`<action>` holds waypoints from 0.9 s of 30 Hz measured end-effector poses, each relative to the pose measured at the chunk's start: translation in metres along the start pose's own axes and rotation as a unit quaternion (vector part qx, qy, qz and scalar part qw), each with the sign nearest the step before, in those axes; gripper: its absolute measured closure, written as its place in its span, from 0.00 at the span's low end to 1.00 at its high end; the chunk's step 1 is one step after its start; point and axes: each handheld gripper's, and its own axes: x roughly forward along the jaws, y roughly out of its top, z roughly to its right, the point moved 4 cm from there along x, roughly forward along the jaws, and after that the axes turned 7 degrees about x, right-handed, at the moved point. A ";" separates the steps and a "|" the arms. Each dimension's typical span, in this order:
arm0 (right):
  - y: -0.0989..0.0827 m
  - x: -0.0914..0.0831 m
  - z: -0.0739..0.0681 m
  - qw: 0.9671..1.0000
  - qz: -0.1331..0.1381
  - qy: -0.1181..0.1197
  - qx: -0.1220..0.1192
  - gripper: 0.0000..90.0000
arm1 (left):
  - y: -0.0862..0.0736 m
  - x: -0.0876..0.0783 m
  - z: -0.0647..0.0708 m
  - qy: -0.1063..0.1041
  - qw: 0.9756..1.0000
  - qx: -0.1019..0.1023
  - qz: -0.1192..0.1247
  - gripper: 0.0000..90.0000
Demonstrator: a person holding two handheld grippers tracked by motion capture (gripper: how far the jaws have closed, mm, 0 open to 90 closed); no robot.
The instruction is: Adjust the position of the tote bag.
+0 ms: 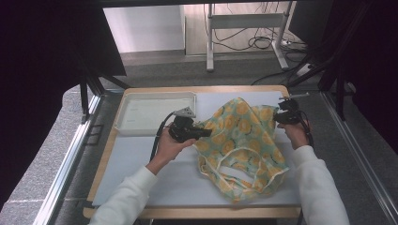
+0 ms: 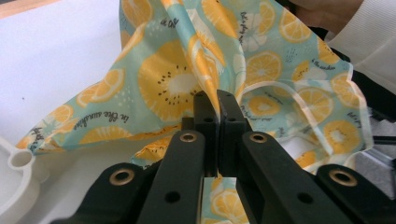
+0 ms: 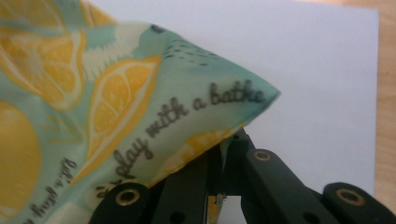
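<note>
A mint-green fabric bag (image 1: 240, 145) printed with orange slices lies crumpled on the white mat (image 1: 141, 159), its handles toward the near edge. My left gripper (image 1: 202, 133) is at the bag's left edge, jaws shut on a fold of the fabric (image 2: 212, 100). At the bag's far right corner, my right gripper (image 1: 277, 117) is shut on the cloth, and that corner (image 3: 219, 107) drapes over its jaws. Between the two grips the bag's upper part is lifted off the mat.
A white shallow tray (image 1: 152, 112) rests at the far left of the wooden table (image 1: 110, 140); its rim (image 2: 18, 163) appears in the left gripper view. Metal rails run along both sides. Beyond the table stand a metal frame and cables on the floor.
</note>
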 end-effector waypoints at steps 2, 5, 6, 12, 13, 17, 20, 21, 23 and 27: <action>-0.003 0.001 0.002 1.000 -0.006 0.000 0.001 0.99 | 0.000 0.002 0.000 0.003 1.000 0.002 -0.002 0.99; -0.008 0.005 0.005 1.000 -0.014 -0.001 0.006 0.99 | -0.001 0.007 -0.003 0.008 1.000 -0.001 -0.007 0.98; -0.011 0.006 0.007 1.000 -0.014 -0.002 0.007 0.99 | -0.002 0.011 -0.005 0.007 1.000 -0.009 -0.011 0.98; -0.021 0.010 0.012 0.999 -0.027 -0.001 0.020 0.99 | -0.006 0.016 -0.007 0.006 1.000 -0.016 -0.014 0.98; -0.021 0.010 0.012 0.999 -0.027 -0.001 0.020 0.99 | -0.006 0.016 -0.007 0.006 1.000 -0.016 -0.014 0.98; -0.020 0.008 0.012 0.999 -0.026 0.001 0.019 0.99 | -0.005 0.016 -0.007 0.013 1.000 -0.016 -0.015 0.97; -0.017 0.001 0.011 1.000 -0.021 0.008 0.015 0.91 | -0.005 0.014 -0.008 0.020 1.000 -0.017 -0.011 0.96; -0.017 0.001 0.011 1.000 -0.021 0.008 0.015 0.91 | -0.005 0.014 -0.009 0.021 1.000 -0.018 -0.010 0.96; -0.017 -0.003 0.010 1.000 -0.016 0.002 0.012 0.72 | -0.006 0.013 -0.009 0.024 0.999 -0.019 -0.008 0.91; -0.015 -0.019 0.011 1.000 0.015 -0.027 0.006 0.45 | -0.008 0.010 -0.012 0.043 0.999 -0.026 -0.008 0.77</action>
